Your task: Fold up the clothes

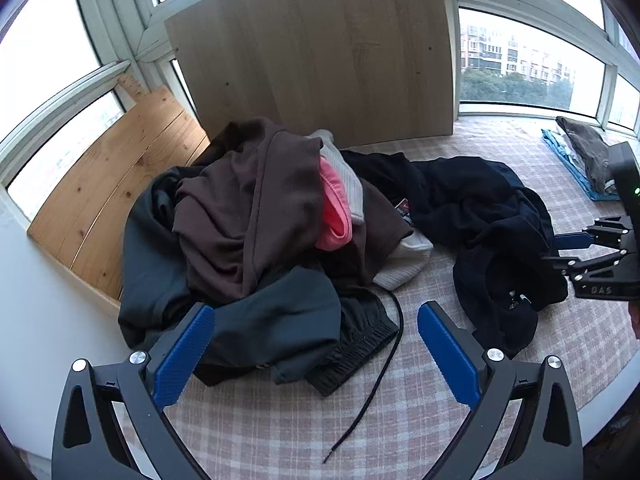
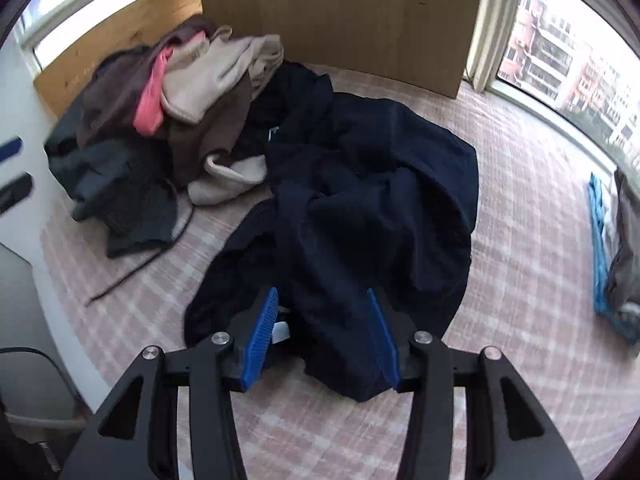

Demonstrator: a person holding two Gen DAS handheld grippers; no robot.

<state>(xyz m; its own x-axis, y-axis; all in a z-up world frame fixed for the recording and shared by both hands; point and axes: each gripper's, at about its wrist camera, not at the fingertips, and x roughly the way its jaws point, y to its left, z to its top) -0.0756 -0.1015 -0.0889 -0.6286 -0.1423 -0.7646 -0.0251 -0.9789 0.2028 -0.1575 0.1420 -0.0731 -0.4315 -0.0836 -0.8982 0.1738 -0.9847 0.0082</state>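
A heap of clothes in brown, pink, white and dark grey lies on the pink checked bedcover. My left gripper stands open just in front of the heap's dark grey garment, holding nothing. To the right sprawls a crumpled navy garment, which fills the middle of the right wrist view. My right gripper is low over its near edge, jaws about half apart with a thick navy fold between the blue pads. A white label shows beside the left pad. The right gripper also appears at the left wrist view's right edge.
A black drawstring trails from the heap across the cover. A wooden board leans against the windows behind. A small stack of folded clothes, blue and grey-brown, lies at the far right by the window. A white ledge borders the left.
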